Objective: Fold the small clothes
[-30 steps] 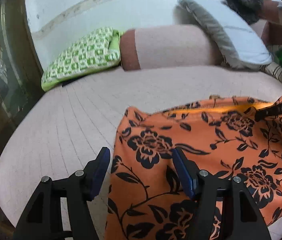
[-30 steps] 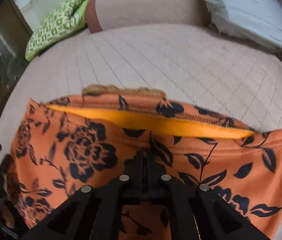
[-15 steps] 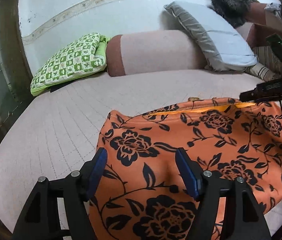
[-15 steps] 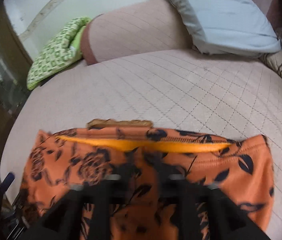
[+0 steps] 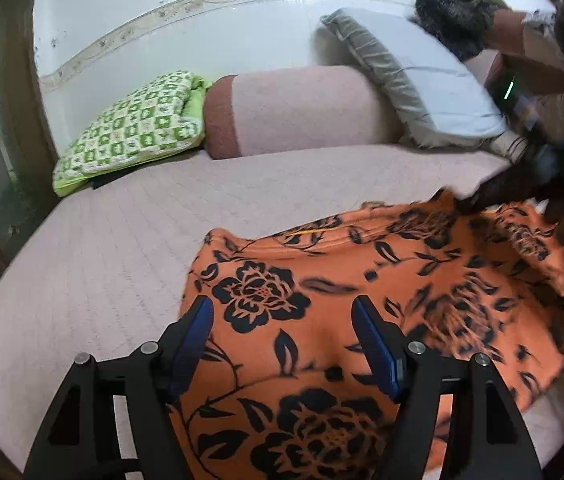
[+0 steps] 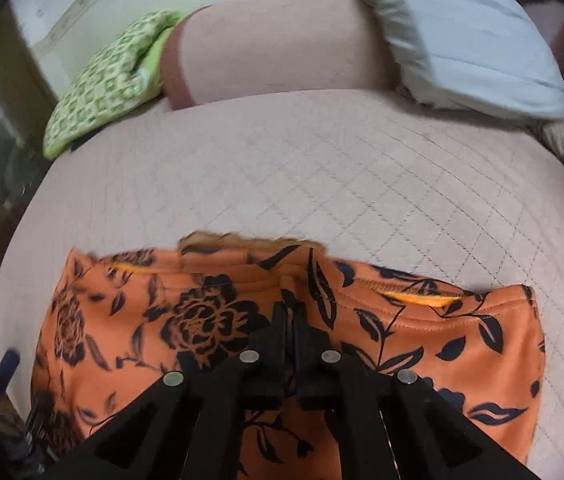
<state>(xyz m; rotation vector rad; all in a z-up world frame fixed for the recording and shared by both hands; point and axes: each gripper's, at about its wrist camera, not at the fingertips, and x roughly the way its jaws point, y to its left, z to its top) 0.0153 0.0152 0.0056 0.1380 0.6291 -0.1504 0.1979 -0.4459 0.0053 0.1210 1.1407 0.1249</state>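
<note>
While the right gripper (image 6: 290,312) is blurred in the left wrist view, its fingers are seen pressed together on the waistband of the orange floral garment (image 5: 361,320), which is spread on the pink quilted bed (image 5: 122,240) in front of the pink bolster (image 5: 301,108). The left gripper (image 5: 282,332) is held low over the garment, fingers spread wide, nothing between them. Compared with a second ago, the waistband opening is pulled nearly shut.
</note>
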